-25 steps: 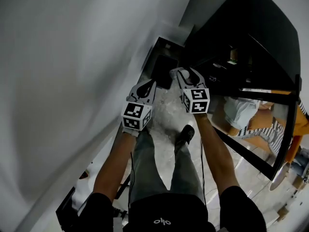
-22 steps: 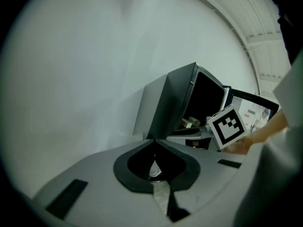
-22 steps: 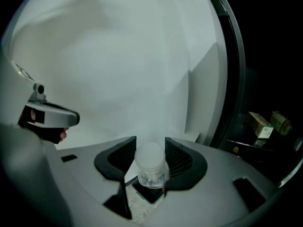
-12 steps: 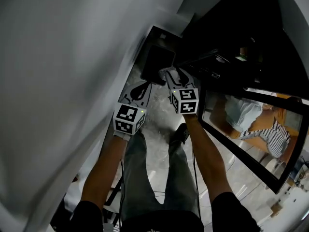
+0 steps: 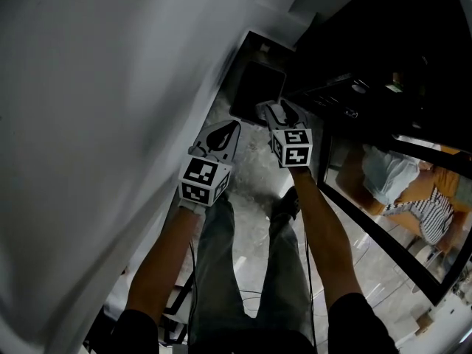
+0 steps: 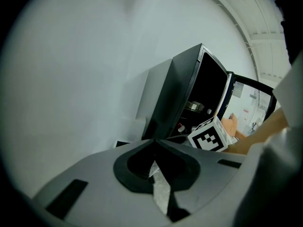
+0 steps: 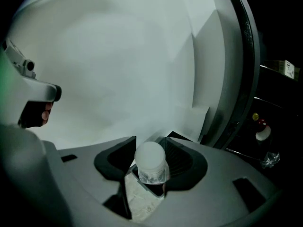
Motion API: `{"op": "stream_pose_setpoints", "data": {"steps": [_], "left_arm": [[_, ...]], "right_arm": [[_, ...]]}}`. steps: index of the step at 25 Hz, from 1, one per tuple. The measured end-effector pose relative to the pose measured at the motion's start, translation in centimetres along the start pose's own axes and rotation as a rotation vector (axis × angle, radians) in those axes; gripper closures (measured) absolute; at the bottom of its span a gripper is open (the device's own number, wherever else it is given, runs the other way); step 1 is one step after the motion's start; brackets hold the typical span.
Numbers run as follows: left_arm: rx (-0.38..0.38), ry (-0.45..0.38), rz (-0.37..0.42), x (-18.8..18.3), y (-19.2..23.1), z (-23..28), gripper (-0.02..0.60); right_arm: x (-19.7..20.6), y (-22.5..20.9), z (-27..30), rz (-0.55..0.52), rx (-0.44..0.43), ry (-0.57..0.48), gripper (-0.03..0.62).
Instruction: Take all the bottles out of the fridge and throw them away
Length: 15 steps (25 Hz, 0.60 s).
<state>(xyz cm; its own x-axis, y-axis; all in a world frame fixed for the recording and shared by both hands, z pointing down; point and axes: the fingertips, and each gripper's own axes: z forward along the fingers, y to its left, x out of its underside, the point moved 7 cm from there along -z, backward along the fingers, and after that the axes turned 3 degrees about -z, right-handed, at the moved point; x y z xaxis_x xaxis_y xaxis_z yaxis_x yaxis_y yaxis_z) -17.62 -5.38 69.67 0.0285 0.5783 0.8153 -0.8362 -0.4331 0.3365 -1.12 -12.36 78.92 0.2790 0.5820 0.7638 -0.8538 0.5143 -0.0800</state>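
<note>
My right gripper (image 7: pixel 150 143) is shut on a small clear bottle with a white cap (image 7: pixel 150 161), which stands up between the jaws. In the head view this gripper (image 5: pixel 275 111) hangs at the near edge of a black bin (image 5: pixel 256 88) on the floor by the wall. My left gripper (image 5: pixel 221 133) is beside it to the left, jaws together with nothing in them (image 6: pixel 154 143). The black fridge (image 6: pixel 187 96) stands open on the right. Bottles remain on its dark shelves (image 7: pixel 262 132).
A white wall (image 5: pixel 110 109) runs close along the left. The fridge's glass door (image 5: pixel 398 220) swings out to the right, beside my right arm. The person's legs and shoes stand on the marble floor (image 5: pixel 247 175) just behind the grippers.
Both grippers have come down towards the floor and now sit lower beside the black bin. The right one has kept its hold on the bottle; the left has stayed shut.
</note>
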Motion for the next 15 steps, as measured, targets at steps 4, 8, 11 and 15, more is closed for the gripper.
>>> {"op": "stream_pose_setpoints", "data": {"steps": [4,8,11,15], "left_arm": [[-0.004,0.010,-0.009,1.0,0.5,-0.3,0.578],[-0.002,0.014,-0.015,1.8,0.9,-0.5,0.578],[0.000,0.017,-0.018,2.4,1.3,-0.2,0.578],[0.002,0.025,-0.028,2.9,1.9,0.6,0.578]], "right_arm": [[1.2,0.2,1.5,-0.014,0.003,0.028,0.398],[2.6,0.2,2.8,-0.017,0.006,0.059,0.398],[3.8,0.0,3.7,-0.008,0.011,0.072,0.398],[5.8,-0.1,4.5,0.015,0.032,0.096,0.398]]}}
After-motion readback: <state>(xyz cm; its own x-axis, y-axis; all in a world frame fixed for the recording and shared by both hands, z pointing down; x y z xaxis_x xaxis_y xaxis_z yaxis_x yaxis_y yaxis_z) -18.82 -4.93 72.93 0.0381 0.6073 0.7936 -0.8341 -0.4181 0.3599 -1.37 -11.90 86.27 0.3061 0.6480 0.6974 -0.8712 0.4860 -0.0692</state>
